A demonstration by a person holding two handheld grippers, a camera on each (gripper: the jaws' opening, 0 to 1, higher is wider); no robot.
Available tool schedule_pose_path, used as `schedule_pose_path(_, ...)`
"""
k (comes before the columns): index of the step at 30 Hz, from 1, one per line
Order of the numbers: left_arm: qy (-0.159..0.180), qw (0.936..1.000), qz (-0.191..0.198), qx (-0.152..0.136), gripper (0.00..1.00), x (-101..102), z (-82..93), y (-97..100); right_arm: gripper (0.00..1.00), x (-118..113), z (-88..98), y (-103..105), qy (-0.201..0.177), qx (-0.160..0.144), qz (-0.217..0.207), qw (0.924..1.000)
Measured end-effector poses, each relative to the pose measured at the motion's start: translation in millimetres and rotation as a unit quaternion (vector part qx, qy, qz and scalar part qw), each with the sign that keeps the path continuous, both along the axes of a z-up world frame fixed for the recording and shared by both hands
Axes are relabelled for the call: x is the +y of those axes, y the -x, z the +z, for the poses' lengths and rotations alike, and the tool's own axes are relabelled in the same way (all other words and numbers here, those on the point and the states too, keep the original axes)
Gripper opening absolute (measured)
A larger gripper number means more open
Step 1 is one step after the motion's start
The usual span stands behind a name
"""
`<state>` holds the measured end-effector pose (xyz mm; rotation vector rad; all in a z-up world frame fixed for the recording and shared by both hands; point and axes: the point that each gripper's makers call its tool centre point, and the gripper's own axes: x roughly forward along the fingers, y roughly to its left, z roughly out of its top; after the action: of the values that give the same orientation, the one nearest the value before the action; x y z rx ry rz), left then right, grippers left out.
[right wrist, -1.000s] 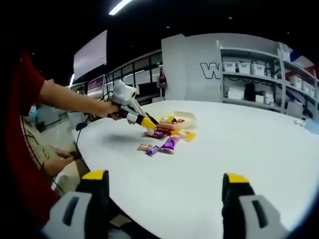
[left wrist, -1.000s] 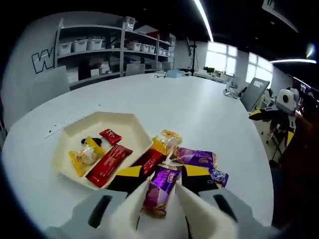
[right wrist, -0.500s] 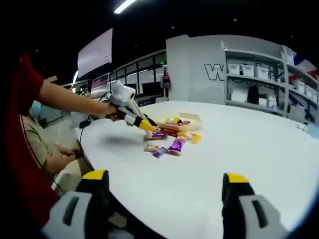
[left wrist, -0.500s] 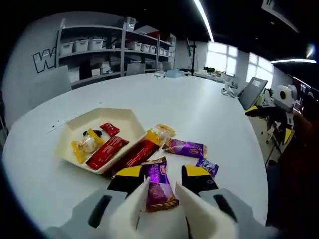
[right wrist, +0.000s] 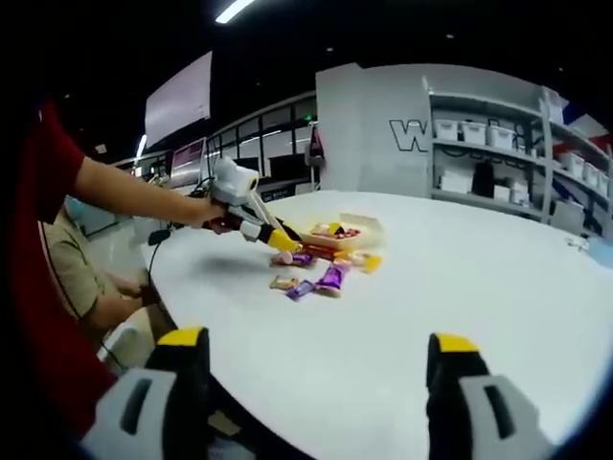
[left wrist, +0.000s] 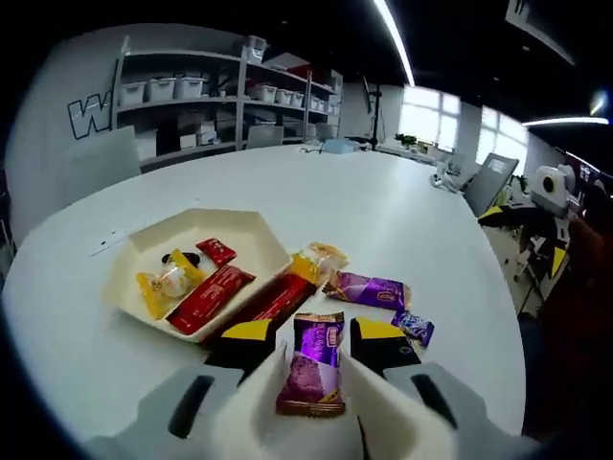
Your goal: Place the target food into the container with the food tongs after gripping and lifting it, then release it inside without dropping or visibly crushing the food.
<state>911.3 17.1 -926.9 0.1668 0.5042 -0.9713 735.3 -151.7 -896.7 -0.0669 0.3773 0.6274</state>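
An office or lab: storage shelves (left wrist: 192, 96), wall screen (right wrist: 177, 101), round white table (left wrist: 383, 211)

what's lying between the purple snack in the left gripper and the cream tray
In the left gripper view, a long red packet lies on the table between the held purple packet and the cream tray, up against the tray's near wall.

wrapper (left wrist: 313, 367) print blurred, tongs' tips hidden

Three purple foil snack packets (left wrist: 317, 369), three red wrapped bars (left wrist: 210, 298), two yellow wrapped sweets (left wrist: 165, 286) and one cream hexagonal tray (left wrist: 251, 233).
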Motion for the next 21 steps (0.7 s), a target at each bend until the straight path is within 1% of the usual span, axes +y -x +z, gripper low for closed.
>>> schedule_pose_path(2, -0.001, 1.0000, 0.000, 0.006, 0.29, -1.3, -2.8, 1.6, 0.93, 1.5, -0.2, 0.4, 0.001, 0.000, 0.001, 1.0000)
schedule_pose_path(6, -0.014, 0.9998, -0.011, 0.004, 0.29, -6.1, -10.0, 5.6, 0.93, 3.8, -1.1, 2.7, 0.000, 0.000, 0.002, 1.0000)
schedule_pose_path(7, -0.006, 0.9999, -0.009, 0.000, 0.29, -5.8, -7.2, 4.2, 0.93, 3.8, -1.6, 3.6, 0.001, 0.001, 0.002, 1.0000)
schedule_pose_path(9, -0.005, 1.0000, -0.006, 0.005, 0.29, -4.4, -8.0, 2.7, 0.93, 3.3, -1.7, 4.2, 0.001, 0.001, 0.002, 1.0000)
schedule_pose_path(18, -0.005, 1.0000, 0.004, 0.003, 0.25, -0.8, -8.0, -2.2, 0.93, 4.9, 1.7, 3.6, 0.000, -0.004, 0.003, 1.0000)
schedule_pose_path(21, -0.003, 0.9998, 0.016, 0.010, 0.24, 0.5, -8.2, -4.4, 0.94, 5.2, 2.9, 3.1, 0.001, -0.007, 0.005, 1.0000)
